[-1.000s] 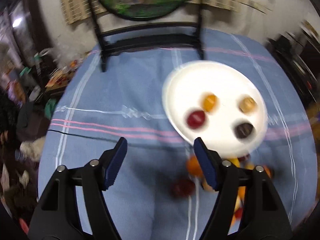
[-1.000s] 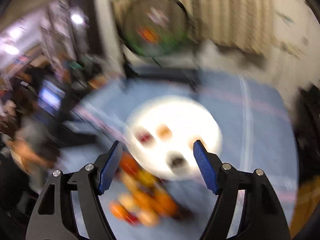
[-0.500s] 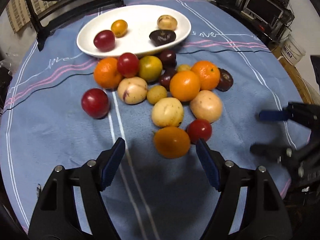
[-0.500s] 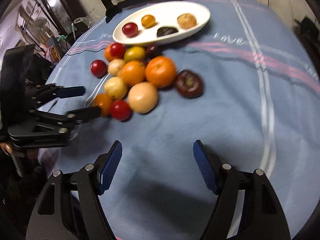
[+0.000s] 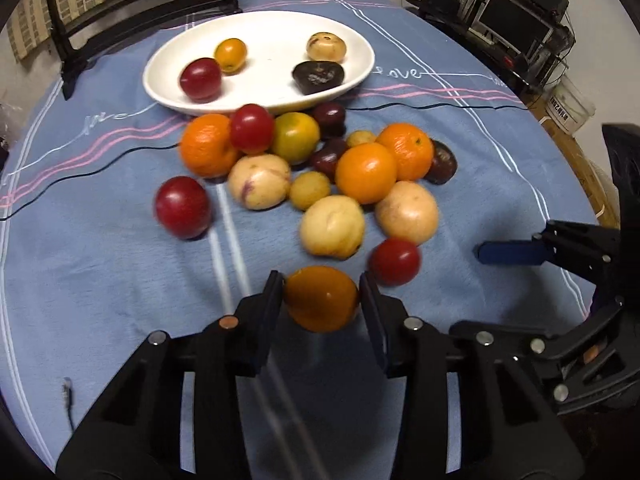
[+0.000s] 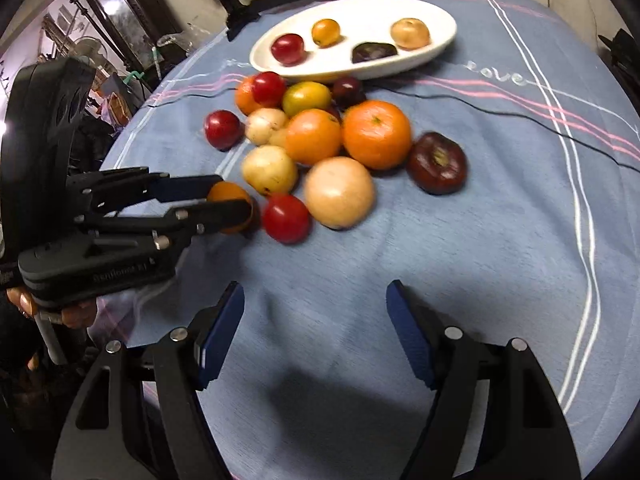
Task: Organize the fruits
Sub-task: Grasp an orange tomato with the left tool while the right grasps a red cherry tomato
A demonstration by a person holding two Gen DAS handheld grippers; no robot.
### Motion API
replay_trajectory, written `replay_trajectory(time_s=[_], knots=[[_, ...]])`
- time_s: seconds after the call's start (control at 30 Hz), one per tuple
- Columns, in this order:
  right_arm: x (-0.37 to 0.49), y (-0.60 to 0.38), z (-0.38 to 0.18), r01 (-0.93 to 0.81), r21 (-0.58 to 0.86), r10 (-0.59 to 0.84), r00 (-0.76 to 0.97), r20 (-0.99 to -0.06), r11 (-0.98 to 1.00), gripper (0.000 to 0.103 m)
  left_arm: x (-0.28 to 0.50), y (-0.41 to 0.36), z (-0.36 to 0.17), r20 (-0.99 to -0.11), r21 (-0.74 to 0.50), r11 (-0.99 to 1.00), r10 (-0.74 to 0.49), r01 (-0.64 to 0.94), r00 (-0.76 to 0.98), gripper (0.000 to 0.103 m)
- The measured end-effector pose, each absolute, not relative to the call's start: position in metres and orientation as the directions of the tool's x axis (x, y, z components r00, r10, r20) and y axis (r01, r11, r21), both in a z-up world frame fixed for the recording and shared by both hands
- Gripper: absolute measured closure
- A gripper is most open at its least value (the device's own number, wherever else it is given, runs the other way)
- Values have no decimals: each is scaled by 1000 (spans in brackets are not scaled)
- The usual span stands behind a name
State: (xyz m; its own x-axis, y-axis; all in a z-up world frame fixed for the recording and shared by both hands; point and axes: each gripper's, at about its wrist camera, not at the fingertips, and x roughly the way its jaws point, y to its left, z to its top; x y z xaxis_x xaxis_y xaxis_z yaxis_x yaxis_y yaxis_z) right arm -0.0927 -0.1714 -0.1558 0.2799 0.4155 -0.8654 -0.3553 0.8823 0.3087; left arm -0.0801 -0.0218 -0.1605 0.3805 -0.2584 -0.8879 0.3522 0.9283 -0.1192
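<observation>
A pile of fruits (image 5: 312, 160) lies on the blue tablecloth: oranges, red plums, pale yellow fruits and dark purple ones. A white oval plate (image 5: 264, 92) behind the pile holds a red plum, a small orange fruit, a dark fruit and a pale one. My left gripper (image 5: 322, 300) is shut on an orange fruit (image 5: 320, 298) at the near edge of the pile; it also shows in the right wrist view (image 6: 228, 204). My right gripper (image 6: 314, 320) is open and empty above bare cloth in front of the pile.
A black chair (image 5: 140, 12) stands behind the plate. A thin black cable (image 5: 440, 106) runs across the cloth. Shelves with electronics (image 5: 516, 20) stand at the far right. A red plum (image 5: 182, 206) lies apart, left of the pile.
Both grippers swung down from a high view of the plate to the pile. My left gripper moved forward and closed on the orange fruit. My right gripper stayed open.
</observation>
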Motion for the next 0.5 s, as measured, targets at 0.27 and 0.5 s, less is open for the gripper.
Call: replay_trajectory(time_s=[0.27,0.5], knots=[[-74,-139,-163,-302,308,395,292,-871,902,41,-79,25,-138,-872,-125,950,-243,286,425,63],[-63,-140,-172,-215,338,392,309,-867,916,65,-74,33,-135,-866,-140,941,-267,308,422,65]])
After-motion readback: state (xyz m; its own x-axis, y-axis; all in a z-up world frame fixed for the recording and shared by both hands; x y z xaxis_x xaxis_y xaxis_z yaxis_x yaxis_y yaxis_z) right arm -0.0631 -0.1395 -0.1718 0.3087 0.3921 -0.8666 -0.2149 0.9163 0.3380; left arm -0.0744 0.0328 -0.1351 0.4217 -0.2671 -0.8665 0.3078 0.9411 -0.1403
